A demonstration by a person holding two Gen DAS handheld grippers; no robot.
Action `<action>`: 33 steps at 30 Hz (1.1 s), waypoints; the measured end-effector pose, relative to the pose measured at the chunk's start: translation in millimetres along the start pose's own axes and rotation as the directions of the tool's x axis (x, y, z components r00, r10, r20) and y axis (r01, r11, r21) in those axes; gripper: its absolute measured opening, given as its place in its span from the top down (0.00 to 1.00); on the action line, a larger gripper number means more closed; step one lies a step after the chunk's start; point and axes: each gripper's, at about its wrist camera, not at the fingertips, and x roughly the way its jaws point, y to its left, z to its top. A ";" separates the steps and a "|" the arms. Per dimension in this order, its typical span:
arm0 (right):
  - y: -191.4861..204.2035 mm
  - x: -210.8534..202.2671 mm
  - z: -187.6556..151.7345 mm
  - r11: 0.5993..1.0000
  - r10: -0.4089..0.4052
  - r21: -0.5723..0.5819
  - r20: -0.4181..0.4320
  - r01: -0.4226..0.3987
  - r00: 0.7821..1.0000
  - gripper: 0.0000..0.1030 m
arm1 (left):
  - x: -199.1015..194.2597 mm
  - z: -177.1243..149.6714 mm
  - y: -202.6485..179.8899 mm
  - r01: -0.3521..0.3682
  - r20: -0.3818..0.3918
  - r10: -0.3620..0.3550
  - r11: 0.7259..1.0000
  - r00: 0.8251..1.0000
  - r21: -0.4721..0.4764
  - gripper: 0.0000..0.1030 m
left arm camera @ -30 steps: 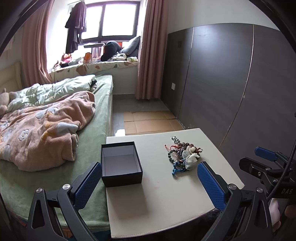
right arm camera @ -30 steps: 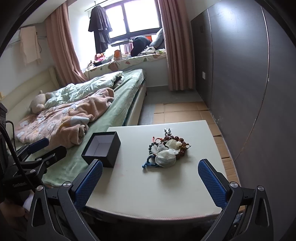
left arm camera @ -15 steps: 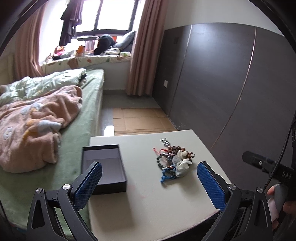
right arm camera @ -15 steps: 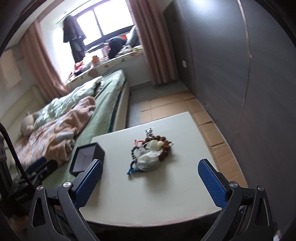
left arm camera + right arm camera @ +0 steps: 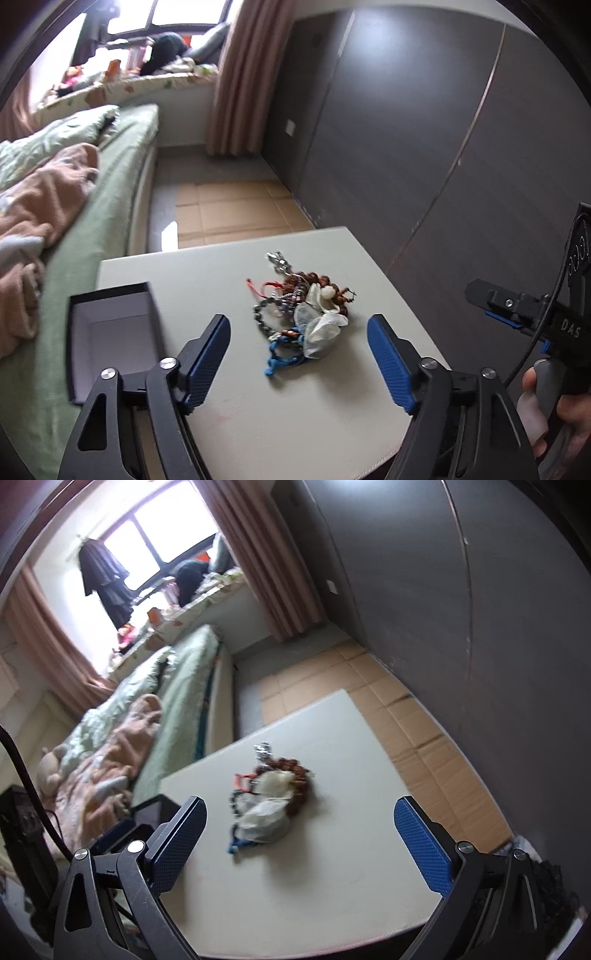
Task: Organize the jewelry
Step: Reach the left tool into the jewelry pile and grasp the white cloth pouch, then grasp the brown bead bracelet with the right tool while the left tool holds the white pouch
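A tangled pile of jewelry [image 5: 304,315] with brown beads, a blue cord and small clear bags lies in the middle of a white table [image 5: 236,417]. It also shows in the right wrist view [image 5: 271,803]. An open, empty black box [image 5: 110,328] sits at the table's left edge. My left gripper [image 5: 299,350] is open, low over the table, with the pile just beyond its fingertips. My right gripper [image 5: 299,834] is open and hovers in front of the pile. The box is mostly hidden behind the left finger in the right wrist view.
A bed [image 5: 92,206] with a green sheet and pink blanket runs along the table's left side. A dark wardrobe wall [image 5: 424,140] stands on the right. Cardboard sheets [image 5: 236,210] cover the floor beyond the table. The right gripper's body [image 5: 532,317] shows at the right of the left wrist view.
Both grippers have moved forward toward the jewelry pile. The left gripper's fingers have closed in partway. The right wrist view has tilted. The pile and box have not moved.
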 end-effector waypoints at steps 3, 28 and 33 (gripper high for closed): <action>-7.7 7.7 3.0 0.999 -0.034 0.017 -0.017 0.035 0.999 0.01 | 11.1 5.6 -4.5 0.005 -0.027 -0.005 1.000 1.000 0.017 0.25; -24.1 53.7 21.0 0.988 -0.139 0.061 -0.083 0.144 0.987 0.01 | 124.3 -3.3 -5.9 0.007 -0.233 0.024 0.992 0.972 0.129 0.85; -18.9 72.2 23.6 0.988 -0.138 0.049 -0.114 0.144 0.984 0.01 | 118.0 2.7 -1.3 0.016 -0.208 0.009 0.993 0.978 0.118 0.98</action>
